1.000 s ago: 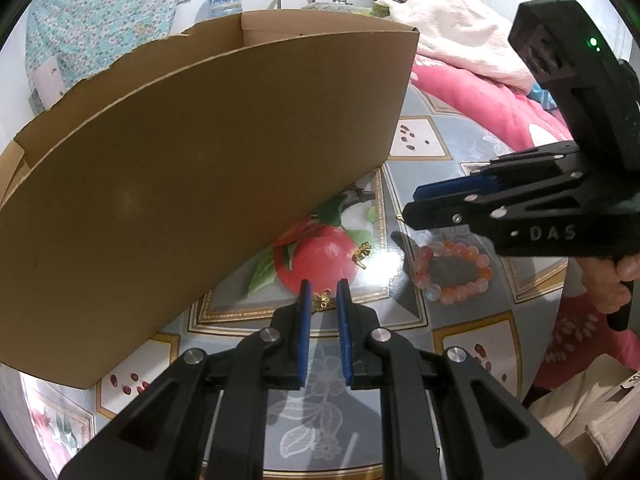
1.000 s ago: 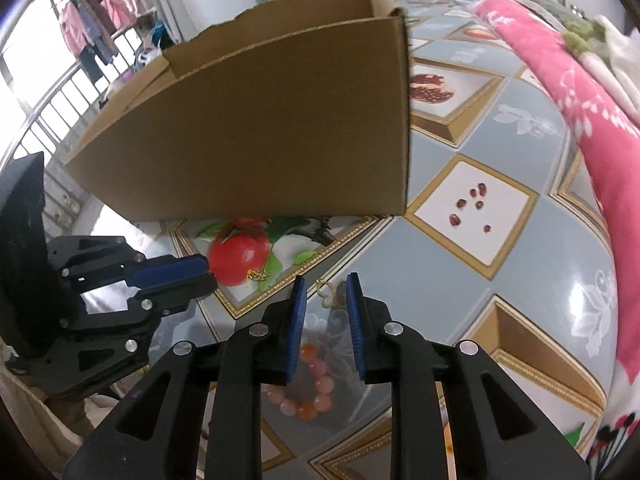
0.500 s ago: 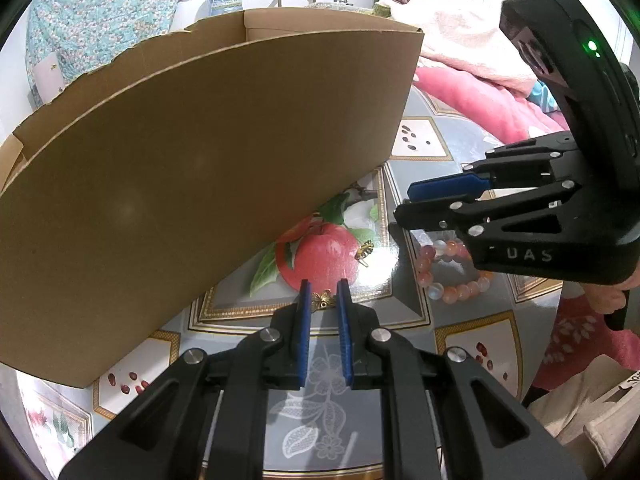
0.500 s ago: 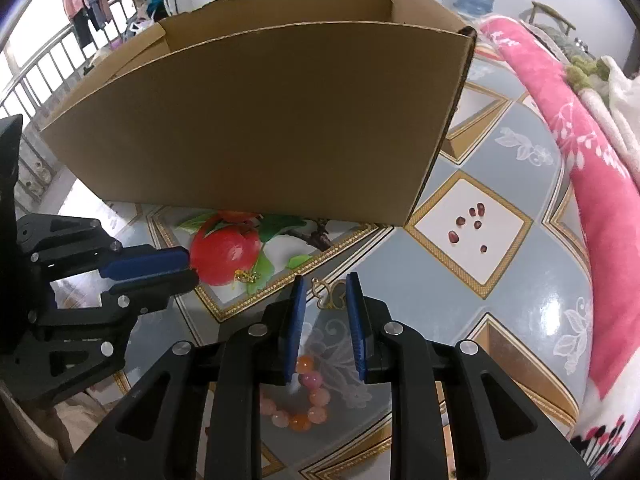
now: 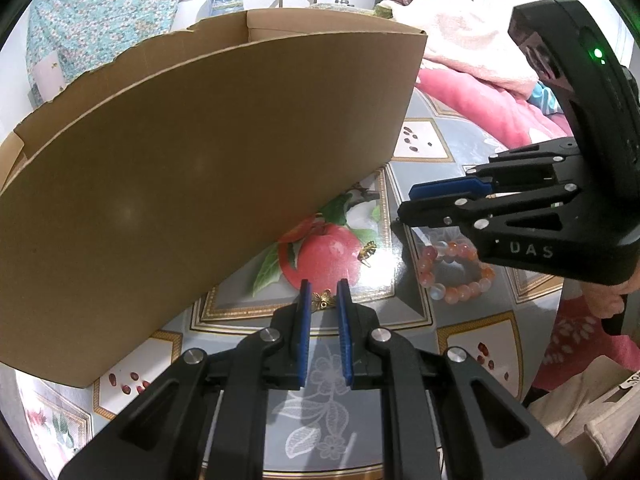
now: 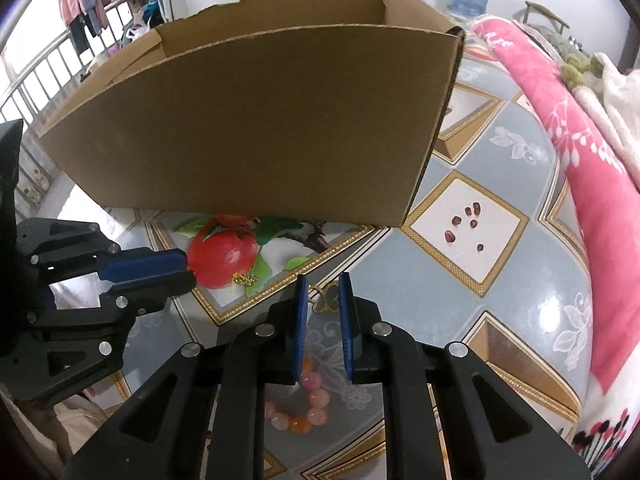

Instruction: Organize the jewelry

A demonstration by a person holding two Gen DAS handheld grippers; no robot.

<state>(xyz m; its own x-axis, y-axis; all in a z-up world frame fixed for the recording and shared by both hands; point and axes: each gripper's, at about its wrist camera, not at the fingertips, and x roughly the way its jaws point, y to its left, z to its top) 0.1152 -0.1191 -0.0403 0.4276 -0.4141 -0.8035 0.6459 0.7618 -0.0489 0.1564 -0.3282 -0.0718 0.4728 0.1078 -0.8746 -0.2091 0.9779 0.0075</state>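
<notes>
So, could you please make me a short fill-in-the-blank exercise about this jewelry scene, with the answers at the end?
1. The big box standing on the table is made of ____.
2. The fruit picture printed on the table is mostly ____ in colour.
3. The beaded bracelet lies on the table ____ the right gripper.
4. The small piece between the fingertips of the left gripper is ____ in colour.

Answers: cardboard; red; under; gold

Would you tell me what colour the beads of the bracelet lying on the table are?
The bracelet has orange, pink and milky white beads; the left wrist view shows it best.
</notes>
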